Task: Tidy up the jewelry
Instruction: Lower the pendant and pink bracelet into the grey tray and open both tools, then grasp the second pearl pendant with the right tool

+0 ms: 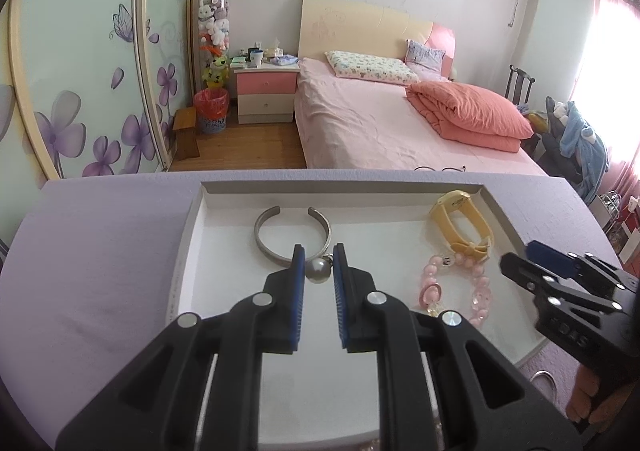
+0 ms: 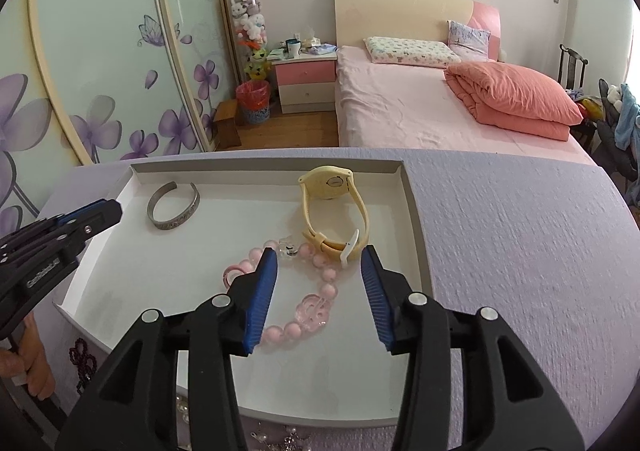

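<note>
The right tongs (image 2: 319,260) hide part of the pink bead bracelet (image 2: 316,293). Below them, the picture's edge cuts off some pearly jewelry (image 2: 276,437). Dark red beads (image 2: 82,365) peek out, too small to tell.

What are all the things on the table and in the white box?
tray: one, white, on the lilac table
bangle: one, silver, tray's far left
watch: one, yellow, tray's far right
bead bracelet: one, pink, in front of watch
pearl: one, white, pinched in front of bangle
dark beads: one bunch, dark red, table beside tray
left gripper: one, black and blue, shut on pearl
right gripper: one, black and blue, open above bead bracelet
</note>
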Motion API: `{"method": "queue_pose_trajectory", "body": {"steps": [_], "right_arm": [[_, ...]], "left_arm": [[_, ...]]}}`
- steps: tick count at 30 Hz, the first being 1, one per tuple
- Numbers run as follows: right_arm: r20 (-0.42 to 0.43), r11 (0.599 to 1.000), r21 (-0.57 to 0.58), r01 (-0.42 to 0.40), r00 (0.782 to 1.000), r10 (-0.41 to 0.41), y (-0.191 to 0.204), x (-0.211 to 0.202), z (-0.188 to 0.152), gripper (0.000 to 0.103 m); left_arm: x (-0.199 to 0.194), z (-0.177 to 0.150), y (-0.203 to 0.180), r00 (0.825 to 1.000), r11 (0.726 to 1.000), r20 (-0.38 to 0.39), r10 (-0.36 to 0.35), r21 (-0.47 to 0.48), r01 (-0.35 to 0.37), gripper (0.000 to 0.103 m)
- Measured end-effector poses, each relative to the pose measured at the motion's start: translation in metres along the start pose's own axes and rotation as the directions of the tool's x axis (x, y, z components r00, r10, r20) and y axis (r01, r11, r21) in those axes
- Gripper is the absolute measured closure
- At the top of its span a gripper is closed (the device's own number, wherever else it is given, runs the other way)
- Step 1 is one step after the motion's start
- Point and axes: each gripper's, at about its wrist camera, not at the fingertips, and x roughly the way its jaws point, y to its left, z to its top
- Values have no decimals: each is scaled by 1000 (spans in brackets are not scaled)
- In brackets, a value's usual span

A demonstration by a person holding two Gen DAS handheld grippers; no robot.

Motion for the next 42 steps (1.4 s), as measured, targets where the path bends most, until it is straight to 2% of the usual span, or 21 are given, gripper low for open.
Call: {"method": "queue_pose_trajectory", "body": {"steps": [7, 16, 17, 19, 20, 21, 32, 37, 42], "right_arm": [[-6, 1000, 6, -5, 1000, 5, -8, 1, -4, 57], [-13, 1000, 0, -14, 1000, 14, -6, 3, -8, 57], [-13, 1000, 0, -13, 1000, 13, -5, 3, -8, 57], [-11, 1000, 1, -11, 1000, 11, -7, 2, -9, 57], [-10, 1000, 3, -10, 1000, 10, -8, 1, -10, 57], [-9, 1000, 4, -9, 1000, 9, -8, 0, -10, 57], [30, 1000, 17, 0, 1000, -1, -11, -36, -20, 57], [57, 1000, 29, -9, 998, 7, -10, -65, -34, 57], [65, 999, 17, -36, 997, 35, 0, -94, -65, 57]], "left_arm": [[24, -2, 4, 999, 1000, -50, 15, -25, -16, 89], [35, -3, 0, 996, 998, -71, 46, -33, -48, 87], [35, -3, 1, 997, 998, -69, 45, -38, -48, 85], [32, -2, 1, 997, 998, -64, 50, -44, -53, 71], [29, -3, 2, 997, 997, -55, 57, -49, -59, 65], [26, -3, 2, 997, 997, -49, 57, -52, -60, 63], [-32, -11, 26, 996, 993, 1, 85, -84, -85, 52], [-74, -32, 34, 996, 993, 34, 86, -87, -82, 49], [-113, -64, 38, 995, 993, 59, 82, -87, -77, 39]]}}
